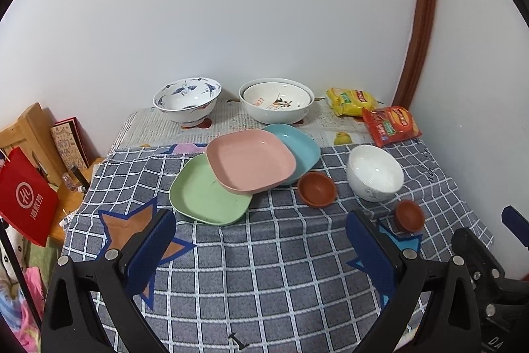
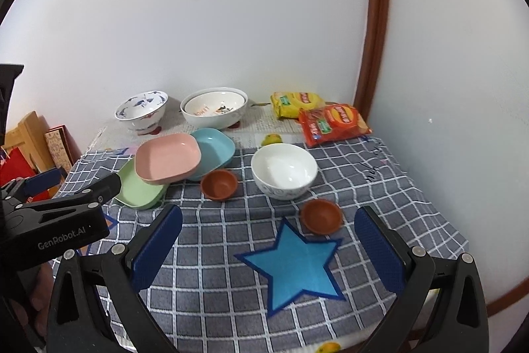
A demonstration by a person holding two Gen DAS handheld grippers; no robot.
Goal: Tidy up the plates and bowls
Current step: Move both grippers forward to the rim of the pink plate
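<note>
Both claws hang spread and empty above the near edge of the worktop (image 2: 413, 187): left claw (image 1: 261, 240), right claw (image 2: 268, 237). Nothing is gripped yet.

Three square plates lie in a loose overlap mid-cloth: pink plate (image 1: 250, 159) on top, tilted over the green plate (image 1: 206, 197) and blue plate (image 1: 297, 148). White bowl (image 2: 284, 169) stands just right of them; two small brown bowls (image 2: 219, 184) (image 2: 321, 215) sit nearer, apart. Crane-pattern bowl (image 1: 186, 98) and nested bowls (image 1: 276, 100) stand at the back wall.

Judgement: start with the pink plate. Pinch its raised near rim and lift level so the plates beneath don't drag; then square the stack.

Writing: "GenRobot.AI" on the left claw body in the right view; snack packets (image 2: 334, 123) carry a round logo, unreadable.
</note>
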